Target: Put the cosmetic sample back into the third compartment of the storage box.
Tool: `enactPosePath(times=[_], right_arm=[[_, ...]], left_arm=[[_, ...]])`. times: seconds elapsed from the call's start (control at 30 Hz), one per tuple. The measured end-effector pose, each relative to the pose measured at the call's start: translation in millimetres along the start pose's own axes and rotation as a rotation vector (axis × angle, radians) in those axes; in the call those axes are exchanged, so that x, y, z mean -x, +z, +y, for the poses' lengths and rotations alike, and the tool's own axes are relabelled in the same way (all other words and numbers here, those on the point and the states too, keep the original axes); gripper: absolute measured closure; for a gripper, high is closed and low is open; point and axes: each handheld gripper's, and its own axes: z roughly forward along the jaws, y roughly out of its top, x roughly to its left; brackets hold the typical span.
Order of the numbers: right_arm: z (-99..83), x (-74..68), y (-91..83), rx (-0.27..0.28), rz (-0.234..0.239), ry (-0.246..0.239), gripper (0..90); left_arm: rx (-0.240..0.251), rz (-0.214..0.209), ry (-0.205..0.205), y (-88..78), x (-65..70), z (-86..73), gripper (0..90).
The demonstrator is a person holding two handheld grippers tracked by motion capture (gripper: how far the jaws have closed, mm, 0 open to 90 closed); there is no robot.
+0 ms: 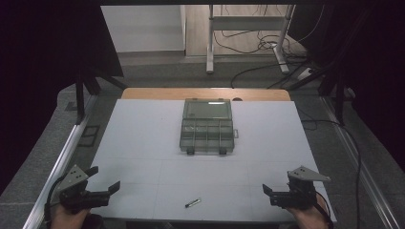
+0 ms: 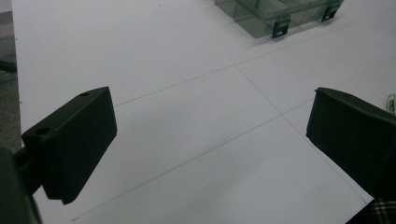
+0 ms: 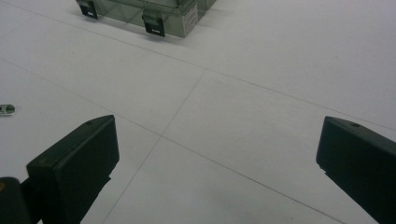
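Observation:
A smoky clear compartment box [image 1: 207, 128] sits in the middle of the white board [image 1: 143, 143], with two dark latches on its near side. Its lid appears raised at the back. A small dark pen-like stick [image 1: 193, 202] lies near the board's front edge. My left gripper [image 1: 104, 178] rests at the front left corner, open and empty. At the front right corner my right gripper [image 1: 279, 183] is also open and empty. In the left gripper view, the left gripper [image 2: 210, 135] faces bare board, with the box [image 2: 275, 14] far ahead. The right gripper view shows the right gripper [image 3: 217, 158], the box [image 3: 144, 11] and the stick [image 3: 7, 109].
A wooden table edge [image 1: 205, 93] shows beyond the board. A metal rail [image 1: 62, 157] runs along the left side and another [image 1: 363, 167] along the right. Cables [image 1: 267, 45] and desk legs [image 1: 210, 43] are on the floor behind.

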Motion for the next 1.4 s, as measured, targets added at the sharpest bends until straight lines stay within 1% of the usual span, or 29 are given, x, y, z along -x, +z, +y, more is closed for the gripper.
enactPosePath(times=[0.07,0.27,0.3,0.63,0.77,1.0,1.07,1.13,1.17,1.2,1.23,1.27,1.3,1.4], right_arm=[[0.1,-0.2,0.2,-0.002,0.004,-0.004,0.0],[0.6,0.2,1.5,-0.013,0.019,0.000,0.0],[0.8,0.3,1.8,-0.015,0.027,-0.002,0.0],[1.3,1.7,4.2,-0.037,0.043,0.007,0.0],[2.1,-0.6,5.7,-0.055,0.042,-0.016,0.0],[2.7,-1.2,6.6,-0.060,0.048,-0.025,0.0],[3.2,-2.4,7.7,-0.058,0.036,-0.038,0.0],[3.4,-3.3,8.8,-0.056,0.036,-0.046,0.0],[4.2,-5.5,11.2,-0.054,0.034,-0.062,0.0],[4.2,-5.5,11.2,-0.054,0.034,-0.062,0.0],[5.0,-7.8,14.2,-0.050,0.042,-0.078,0.0],[5.0,-7.8,14.2,-0.050,0.042,-0.078,0.0],[6.2,-10.2,16.6,-0.053,0.052,-0.091,0.0],[6.9,-11.0,18.1,-0.050,0.060,-0.095,0.0]], left_arm=[[-0.002,0.001,0.004,0.3,0.5,0.1,2.1],[-0.002,-0.003,-0.016,0.0,-1.8,-0.2,2.1],[-0.001,-0.003,-0.015,0.0,-1.6,-0.2,2.1],[-0.004,-0.001,-0.007,0.1,-0.8,0.0,2.1],[-0.003,-0.002,-0.005,0.1,-0.5,-0.1,2.1],[-0.003,-0.002,-0.007,0.2,-0.5,-0.1,2.1],[-0.004,-0.002,-0.005,0.2,-0.5,0.0,2.1],[-0.004,-0.001,-0.002,0.3,-0.3,0.0,2.1],[-0.004,-0.001,-0.001,0.3,-0.3,0.0,2.1],[-0.004,-0.001,-0.001,0.3,-0.1,0.0,2.1],[-0.004,0.000,-0.001,0.3,-0.1,0.0,2.1],[-0.004,0.000,-0.001,0.3,-0.1,0.0,2.1],[-0.004,0.000,-0.002,0.4,-0.1,0.0,2.1],[-0.005,0.000,-0.002,0.4,-0.2,0.1,2.1]])
